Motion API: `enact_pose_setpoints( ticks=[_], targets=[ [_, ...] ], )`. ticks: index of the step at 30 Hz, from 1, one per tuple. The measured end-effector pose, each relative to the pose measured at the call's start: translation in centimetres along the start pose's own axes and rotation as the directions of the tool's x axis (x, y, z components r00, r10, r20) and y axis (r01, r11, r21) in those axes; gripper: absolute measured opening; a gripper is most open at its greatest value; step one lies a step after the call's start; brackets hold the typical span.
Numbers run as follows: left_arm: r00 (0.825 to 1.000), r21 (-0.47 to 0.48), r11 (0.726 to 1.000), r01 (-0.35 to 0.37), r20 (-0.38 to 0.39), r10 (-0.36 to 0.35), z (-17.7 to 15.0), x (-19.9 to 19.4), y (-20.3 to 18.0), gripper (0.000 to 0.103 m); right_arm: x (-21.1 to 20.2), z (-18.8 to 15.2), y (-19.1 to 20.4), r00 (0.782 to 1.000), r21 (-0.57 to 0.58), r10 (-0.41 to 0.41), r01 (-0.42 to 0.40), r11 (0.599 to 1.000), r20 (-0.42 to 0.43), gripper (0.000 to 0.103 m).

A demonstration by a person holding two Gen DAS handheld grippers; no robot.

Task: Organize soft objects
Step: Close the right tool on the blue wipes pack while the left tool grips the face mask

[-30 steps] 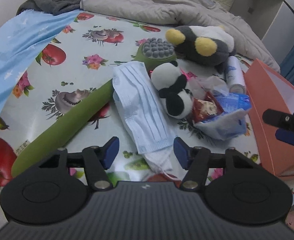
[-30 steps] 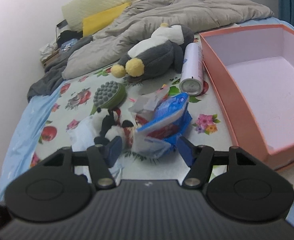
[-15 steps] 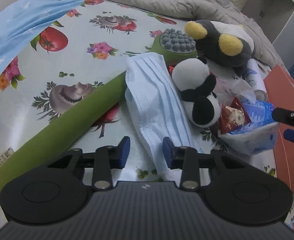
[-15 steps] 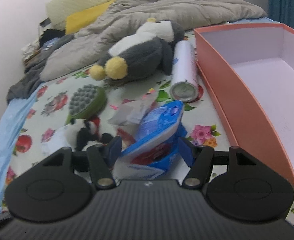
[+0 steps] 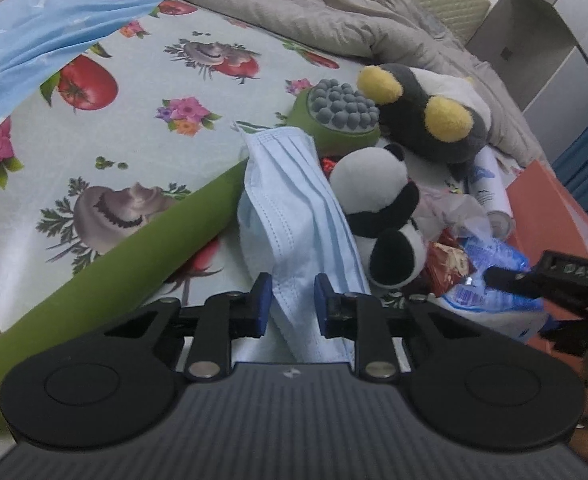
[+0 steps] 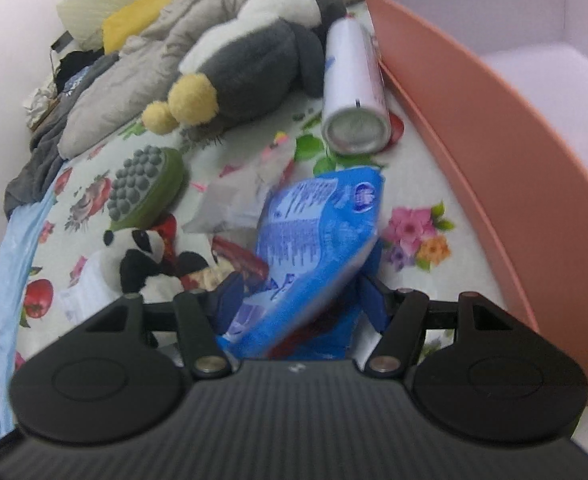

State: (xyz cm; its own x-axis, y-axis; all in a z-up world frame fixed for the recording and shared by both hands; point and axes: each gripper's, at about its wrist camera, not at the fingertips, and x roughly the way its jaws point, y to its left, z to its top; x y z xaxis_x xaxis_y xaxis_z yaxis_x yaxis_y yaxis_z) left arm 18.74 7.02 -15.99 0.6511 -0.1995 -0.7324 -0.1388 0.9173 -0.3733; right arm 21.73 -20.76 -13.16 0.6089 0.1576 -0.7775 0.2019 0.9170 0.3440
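left gripper (image 5: pixel 292 298) low over the flowered sheet (image 5: pixel 142 92), jaws closing around the near end of the pale blue face mask (image 5: pixel 294 208), fabric between the pads, firm contact not clear. mask draped across the long green massage stick (image 5: pixel 106 272), far edge beside its studded head (image 5: pixel 342 114). small panda plush (image 5: pixel 378 208) touching the mask's right edge; grey penguin plush (image 5: pixel 434 116) behind it, against the rumpled beige quilt (image 5: pixel 334 16). right gripper (image 6: pixel 300 302) partly open, jaws straddling the blue wet-wipes pack (image 6: pixel 314 240), pads on either side of it, cannot tell whether pressing. red snack wrapper (image 6: pixel 240 258) just left of the pack, white spray can (image 6: pixel 352 84) lying beyond, alongside the wall of the orange box (image 6: pixel 474 120). light blue cloth (image 5: pixel 34 36) at the sheet's far left edge.
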Motion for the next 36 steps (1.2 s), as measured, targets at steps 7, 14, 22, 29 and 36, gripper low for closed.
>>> enact_pose_setpoints(
  ticks=[7,14,22,29,36],
  targets=[
    [0.997,-0.006,0.997,0.076,0.029,-0.075,0.2,-0.7,-0.2,0.027,1.3,-0.2,-1.0,0.998,0.056,0.023,-0.02,0.998,-0.061,0.065],
    [0.999,0.0,0.999,0.04,0.008,-0.04,0.6,0.0,-1.2,0.027,1.6,-0.2,-1.0,0.998,0.033,0.021,-0.019,0.999,-0.066,0.05],
    [0.999,0.004,1.0,-0.018,-0.032,0.018,0.8,1.2,-1.4,0.027,1.6,0.0,-1.2,0.997,0.022,0.022,-0.02,1.0,-0.079,0.037],
    [0.999,0.008,0.999,-0.032,-0.043,0.033,0.8,1.7,-2.1,0.014,1.3,0.0,-1.4,0.997,0.011,0.018,-0.017,1.0,-0.081,0.03],
    [0.999,0.055,0.998,-0.035,-0.016,0.036,1.3,-0.2,-3.5,0.006,0.3,-0.1,-1.3,0.997,-0.015,0.005,-0.006,1.0,-0.077,0.029]
  ],
)
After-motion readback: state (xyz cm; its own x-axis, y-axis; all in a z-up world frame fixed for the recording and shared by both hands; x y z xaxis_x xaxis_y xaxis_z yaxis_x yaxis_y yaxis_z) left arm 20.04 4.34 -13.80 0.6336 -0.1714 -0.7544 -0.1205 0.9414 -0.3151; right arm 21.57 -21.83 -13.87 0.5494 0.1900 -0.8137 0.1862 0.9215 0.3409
